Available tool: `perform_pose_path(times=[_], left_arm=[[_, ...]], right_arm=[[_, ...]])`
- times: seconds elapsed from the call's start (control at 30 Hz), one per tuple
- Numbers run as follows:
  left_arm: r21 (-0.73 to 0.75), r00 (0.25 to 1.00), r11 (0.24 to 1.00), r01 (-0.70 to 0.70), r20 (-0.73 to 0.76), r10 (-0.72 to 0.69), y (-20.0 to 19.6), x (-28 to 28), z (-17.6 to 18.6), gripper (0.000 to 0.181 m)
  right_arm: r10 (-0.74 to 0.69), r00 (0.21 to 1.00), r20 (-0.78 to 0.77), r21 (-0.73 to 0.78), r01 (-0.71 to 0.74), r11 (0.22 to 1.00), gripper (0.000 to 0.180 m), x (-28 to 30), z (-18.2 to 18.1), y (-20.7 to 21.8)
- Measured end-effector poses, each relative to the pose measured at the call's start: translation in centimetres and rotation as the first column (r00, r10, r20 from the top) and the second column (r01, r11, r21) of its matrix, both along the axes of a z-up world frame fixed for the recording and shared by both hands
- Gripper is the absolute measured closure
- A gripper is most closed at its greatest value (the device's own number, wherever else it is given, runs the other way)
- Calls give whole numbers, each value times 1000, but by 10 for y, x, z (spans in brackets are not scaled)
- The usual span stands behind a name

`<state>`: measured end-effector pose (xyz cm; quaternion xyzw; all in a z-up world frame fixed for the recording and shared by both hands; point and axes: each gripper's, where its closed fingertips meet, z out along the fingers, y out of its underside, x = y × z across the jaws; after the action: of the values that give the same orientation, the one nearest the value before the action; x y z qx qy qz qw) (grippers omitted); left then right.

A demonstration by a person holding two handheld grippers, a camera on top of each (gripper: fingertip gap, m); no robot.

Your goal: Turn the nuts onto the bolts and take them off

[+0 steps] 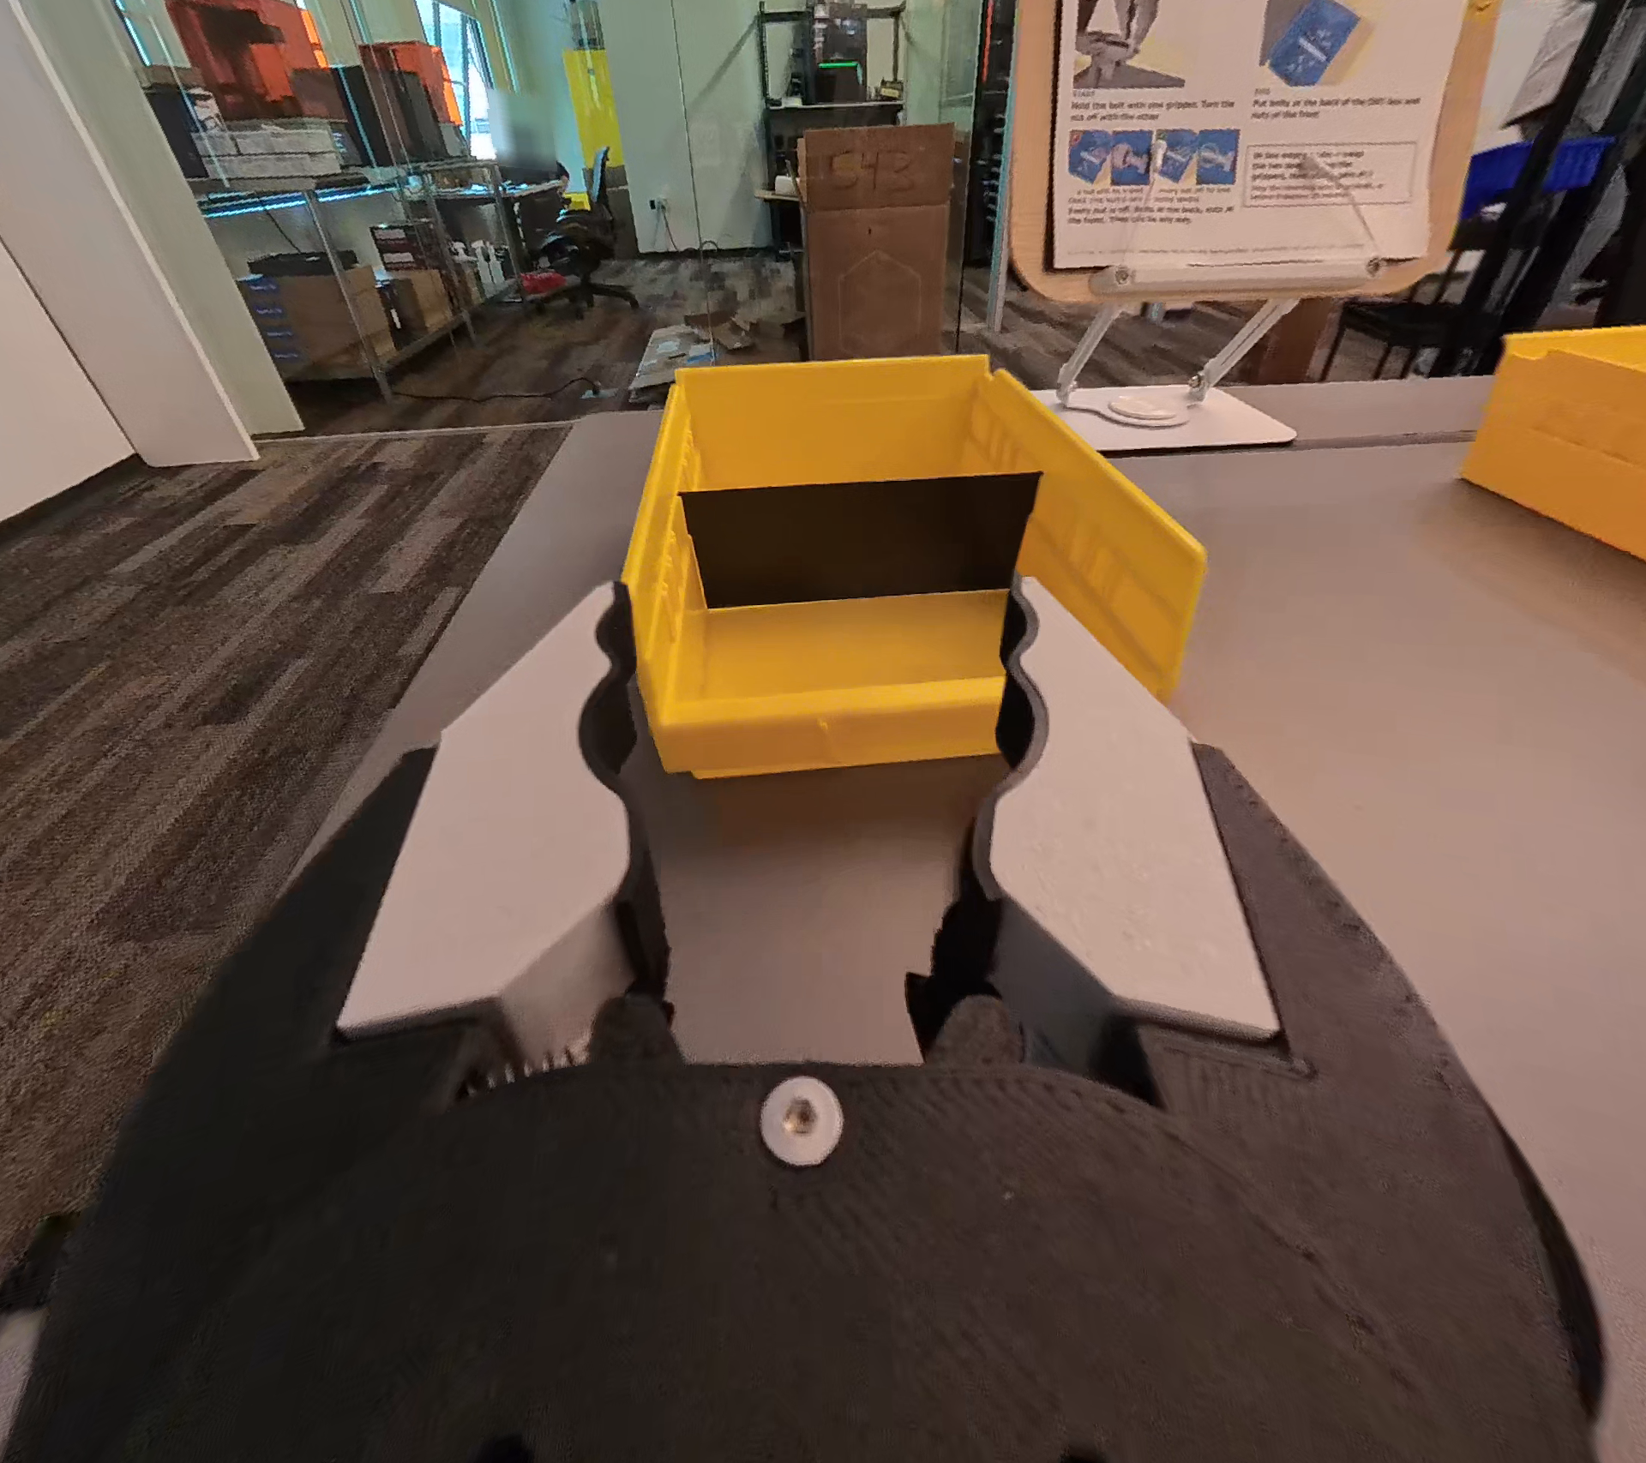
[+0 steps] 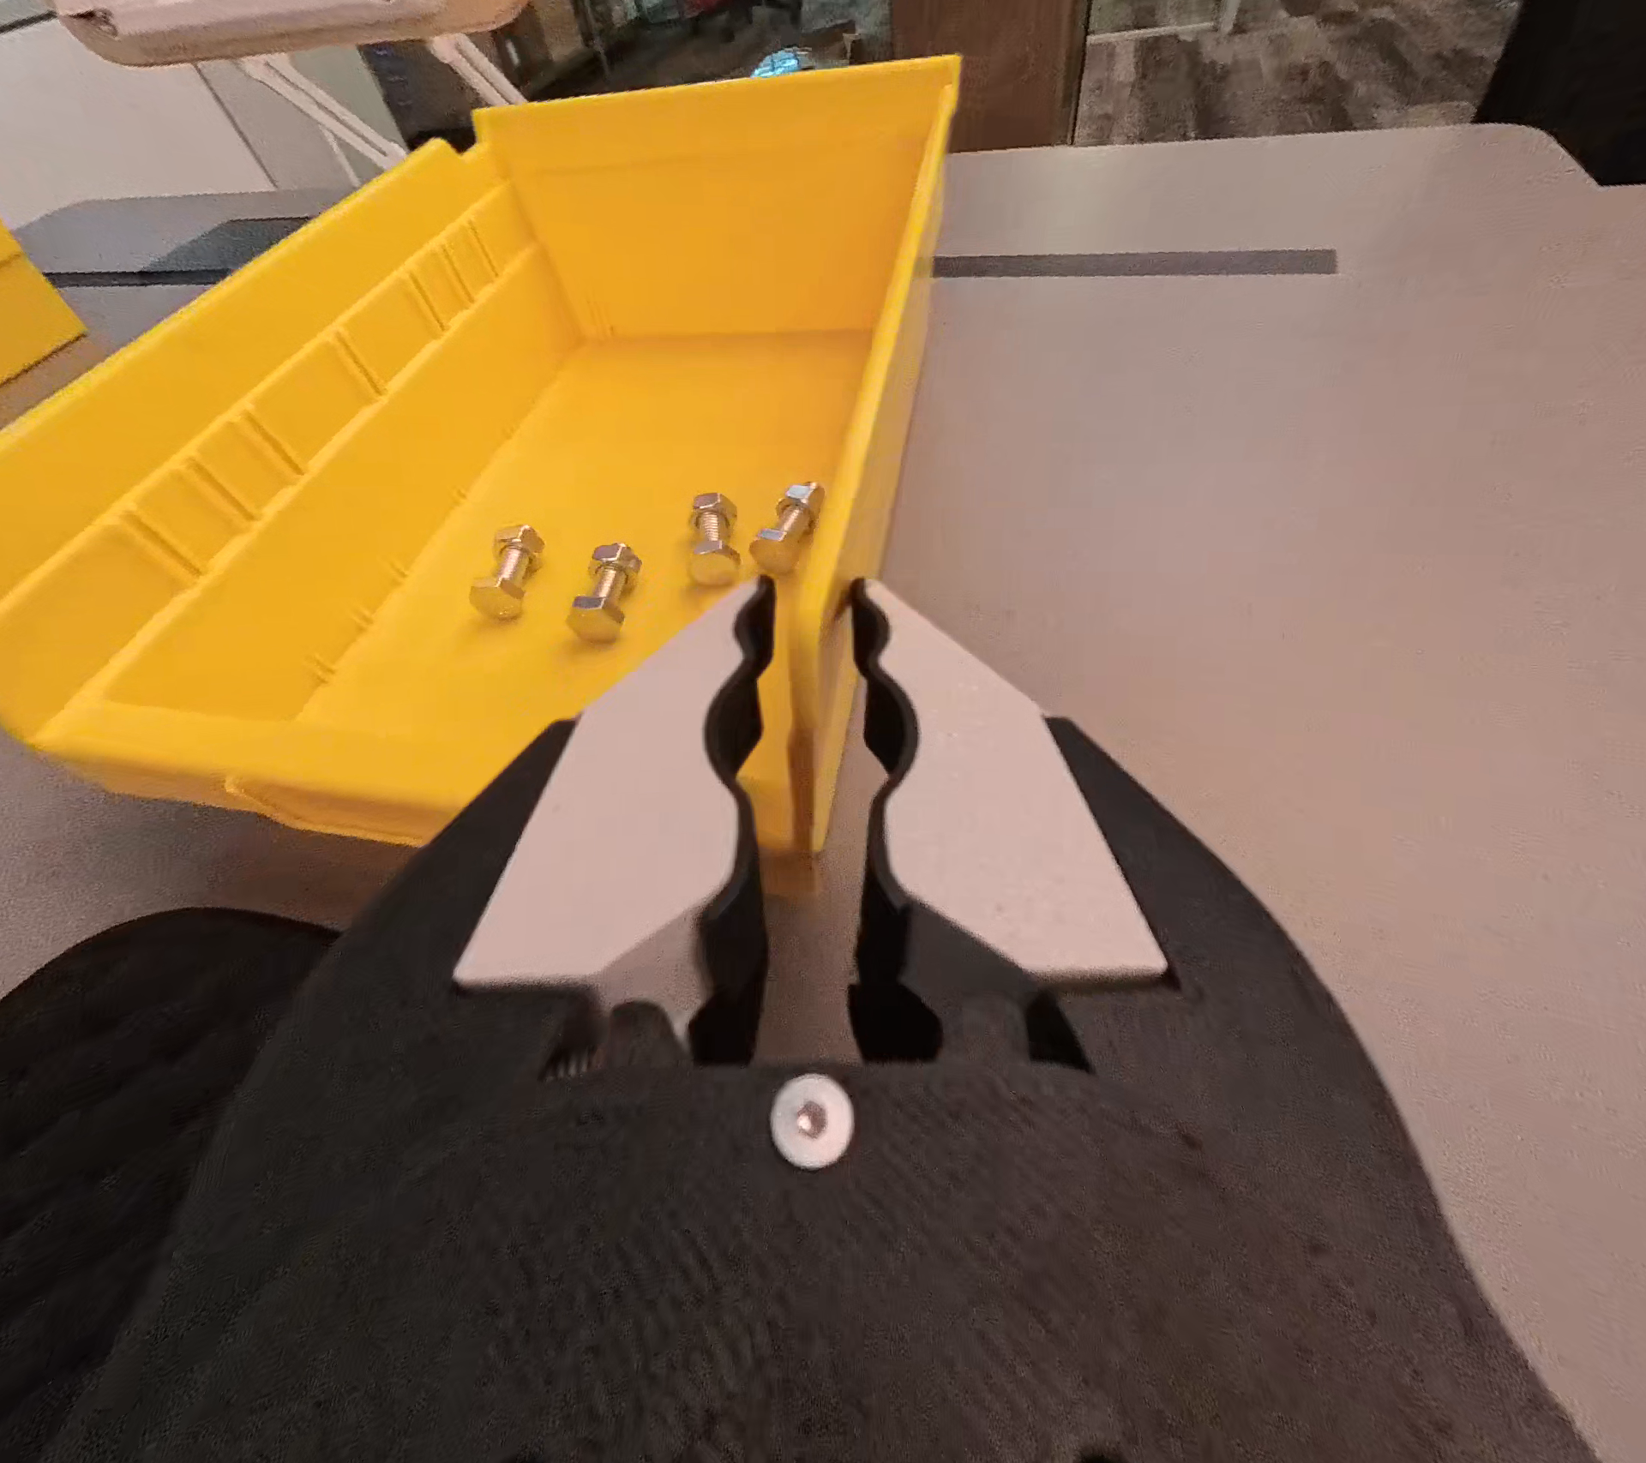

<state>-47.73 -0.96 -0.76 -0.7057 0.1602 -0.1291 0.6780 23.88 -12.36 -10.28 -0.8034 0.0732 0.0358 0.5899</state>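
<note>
Nearest, in the right wrist view: right gripper (image 2: 809, 601) narrowed to a slim gap straddling the right side wall of a yellow bin (image 2: 552, 174), pads just beside the plastic on either side; contact cannot be told. Nothing carried.

Just past the tips, on that bin's floor near its front right corner: four bolts with nuts threaded on, in a loose row: (image 2: 508, 572), (image 2: 604, 590), (image 2: 712, 537), (image 2: 784, 525), the last lying close against the right wall. Probably steel, so small, dense, rigid and slick; likely to roll or skid on smooth plastic. Best taken across the hex head or the nut flats, not the threads.

In the left wrist view: left gripper (image 1: 819, 601) spread wide and empty, just short of the front lip of a second yellow bin (image 1: 1104, 530) with a black divider (image 1: 855, 539); front section bare.

Farther back: an instruction sheet on a stand (image 1: 1247, 40) at the table's (image 1: 1381, 797) far edge.
</note>
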Motion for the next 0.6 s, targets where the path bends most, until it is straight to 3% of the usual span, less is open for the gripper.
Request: perform_pose_path(times=[0.03, 0.17, 0.33, 0.6], left_arm=[[15, 1000, 1000, 4, 6, -4, -8, -1, 3, 101], [84, 999, 996, -5, -47, 9, -43, -7, 9, 107], [29, 998, 999, -16, -68, 18, -65, -24, -5, 110], [-77, 993, 997, -6, 119, 15, -40, -41, -27, 104]], right_arm=[[-22, 1000, 14, -10, 22, 1000, 174, 5, -1, -3], [-59, 996, 66, -17, 60, 998, 176, 6, 0, -7], [-93, 990, 107, -41, 97, 994, 177, 6, -1, -7], [-120, 988, 94, -43, 125, 991, 177, 1, -1, -12]])
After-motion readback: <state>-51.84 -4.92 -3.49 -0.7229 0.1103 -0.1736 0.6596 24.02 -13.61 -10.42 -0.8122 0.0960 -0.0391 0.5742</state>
